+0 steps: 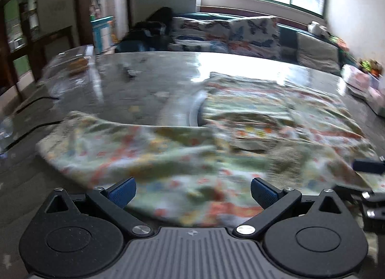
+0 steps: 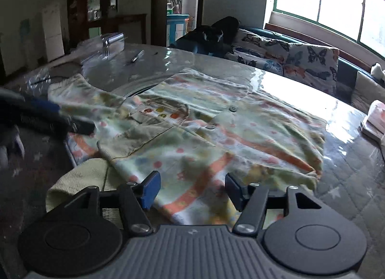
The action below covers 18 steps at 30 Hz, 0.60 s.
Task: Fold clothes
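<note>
1. My right claw (image 2: pixel 191 191) stands open at the bottom of its frame, shirt (image 2: pixel 192 122) hem between the pads but unpinched; closing late, I'd miss it.
2. My left claw (image 1: pixel 193 193) gapes too, over blurred cloth at lower centre; I might bunch two layers.
3. The shirt sprawls mid-frame on the glossy bench (image 2: pixel 300 81); it may slide when pulled.

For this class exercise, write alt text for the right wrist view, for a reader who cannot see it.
A patterned child's garment with orange stripes and coloured dots lies spread on a glossy table. The right hand-held gripper has its blue-padded jaws open over the near hem, and the left hand-held gripper reaches in at the left. A butterfly-print cushion lies under a bright window.
</note>
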Available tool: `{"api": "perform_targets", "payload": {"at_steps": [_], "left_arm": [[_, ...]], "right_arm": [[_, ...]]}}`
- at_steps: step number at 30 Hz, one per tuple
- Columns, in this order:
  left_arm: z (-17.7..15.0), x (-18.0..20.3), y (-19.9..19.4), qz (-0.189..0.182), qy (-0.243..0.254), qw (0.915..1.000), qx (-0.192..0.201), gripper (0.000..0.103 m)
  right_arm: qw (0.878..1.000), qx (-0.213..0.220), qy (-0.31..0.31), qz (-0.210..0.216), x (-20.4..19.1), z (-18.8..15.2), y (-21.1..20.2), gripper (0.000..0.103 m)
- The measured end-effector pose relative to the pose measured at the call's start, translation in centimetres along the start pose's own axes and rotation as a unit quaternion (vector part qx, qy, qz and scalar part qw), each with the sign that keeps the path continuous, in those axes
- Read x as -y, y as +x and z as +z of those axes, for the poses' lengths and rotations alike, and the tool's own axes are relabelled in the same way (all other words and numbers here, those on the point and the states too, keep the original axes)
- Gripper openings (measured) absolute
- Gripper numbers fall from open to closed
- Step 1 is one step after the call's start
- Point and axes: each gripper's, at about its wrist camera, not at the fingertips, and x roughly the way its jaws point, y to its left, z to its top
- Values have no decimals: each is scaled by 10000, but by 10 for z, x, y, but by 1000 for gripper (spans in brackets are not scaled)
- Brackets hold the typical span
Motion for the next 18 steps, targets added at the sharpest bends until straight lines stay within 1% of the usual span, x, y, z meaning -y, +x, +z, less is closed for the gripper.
{"api": "perform_targets", "payload": {"at_steps": [3, 6, 11, 13, 15, 18], "left_arm": [[3, -28, -2, 307, -267, 9991, 108, 103], [6, -56, 0, 609, -576, 9963, 191, 103], [14, -99, 6, 1100, -1074, 9877, 297, 102], [16, -115, 10, 1278, -1258, 9833, 322, 99], [18, -128, 14, 1459, -1371, 9791, 344, 92], [19, -142, 20, 1679, -1525, 9734, 321, 85]], "right_arm": [[10000, 23, -28, 1, -3, 1, -1, 63], [10000, -16, -49, -8, -3, 2, 0, 65], [10000, -52, -20, -32, -2, 3, 2, 68], [10000, -55, -4, -37, -1, 3, 2, 68], [10000, -68, -12, -35, -1, 3, 3, 68], [10000, -79, 4, -24, 0, 3, 3, 68]]}}
